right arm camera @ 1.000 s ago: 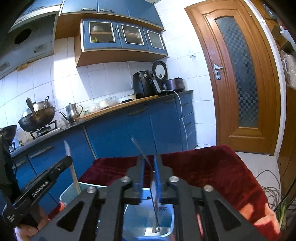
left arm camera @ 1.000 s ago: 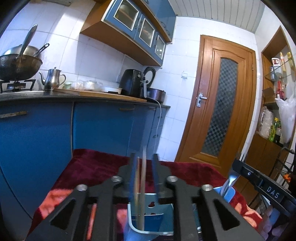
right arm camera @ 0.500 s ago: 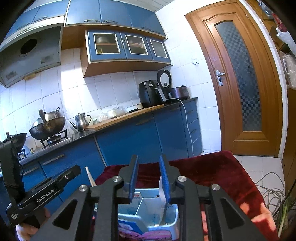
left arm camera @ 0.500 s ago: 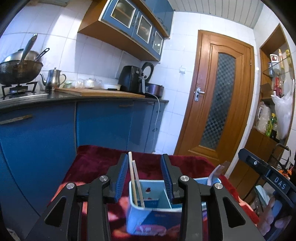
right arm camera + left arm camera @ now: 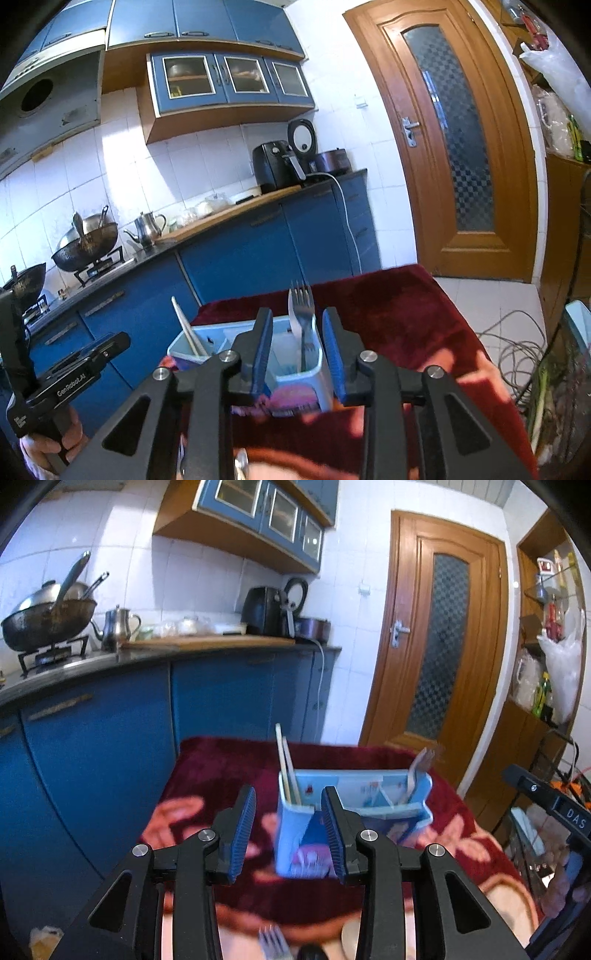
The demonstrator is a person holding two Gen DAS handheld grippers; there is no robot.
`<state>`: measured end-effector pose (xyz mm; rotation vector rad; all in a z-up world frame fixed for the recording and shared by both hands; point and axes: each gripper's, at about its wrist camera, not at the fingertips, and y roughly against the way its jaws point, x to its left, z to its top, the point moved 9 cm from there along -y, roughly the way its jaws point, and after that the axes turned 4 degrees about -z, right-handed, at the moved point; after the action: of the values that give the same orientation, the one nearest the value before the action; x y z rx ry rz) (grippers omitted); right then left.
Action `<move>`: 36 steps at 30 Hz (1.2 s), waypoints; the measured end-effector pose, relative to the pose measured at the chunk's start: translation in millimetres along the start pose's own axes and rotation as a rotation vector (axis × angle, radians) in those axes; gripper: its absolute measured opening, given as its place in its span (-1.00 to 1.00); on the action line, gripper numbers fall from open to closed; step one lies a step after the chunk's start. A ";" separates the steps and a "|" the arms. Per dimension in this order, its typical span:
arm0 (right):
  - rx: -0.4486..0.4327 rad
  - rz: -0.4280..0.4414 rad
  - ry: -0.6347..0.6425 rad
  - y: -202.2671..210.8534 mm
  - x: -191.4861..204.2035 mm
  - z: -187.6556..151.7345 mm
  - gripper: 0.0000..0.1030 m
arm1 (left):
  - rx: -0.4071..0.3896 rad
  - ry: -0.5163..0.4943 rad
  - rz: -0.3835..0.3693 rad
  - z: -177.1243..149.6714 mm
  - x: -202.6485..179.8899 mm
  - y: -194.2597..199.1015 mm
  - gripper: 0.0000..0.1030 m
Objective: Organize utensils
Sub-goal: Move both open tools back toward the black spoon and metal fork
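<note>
Both my grippers sit just short of the blue utensil holder (image 5: 354, 812) on the dark red floral cloth (image 5: 221, 768).

Left gripper (image 5: 288, 829): jaws apart, nothing between the pads. They opened within the last second. The chopsticks (image 5: 286, 771) stand upright in the holder's left compartment, just beyond my fingertips and between them in line of sight, not touched.

Right gripper (image 5: 297, 354): jaws apart and have just been opening, nothing clamped. The fork (image 5: 303, 321) stands tines-up in the holder's right compartment, straight ahead past the blue pads (image 5: 260, 350), clear of both.

Another fork (image 5: 273, 943) lies on the cloth below my left gripper, blurred.
</note>
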<state>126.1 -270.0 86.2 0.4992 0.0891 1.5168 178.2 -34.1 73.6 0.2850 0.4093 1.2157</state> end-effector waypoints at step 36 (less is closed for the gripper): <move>0.360 -0.012 -0.038 10.1 -36.1 -136.0 -0.29 | 0.548 0.035 0.034 -154.5 14.1 -23.8 -0.27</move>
<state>65.2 -270.1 -41.0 0.8124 0.3387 1.4842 132.7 -29.4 -76.4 0.7420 0.7698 1.1253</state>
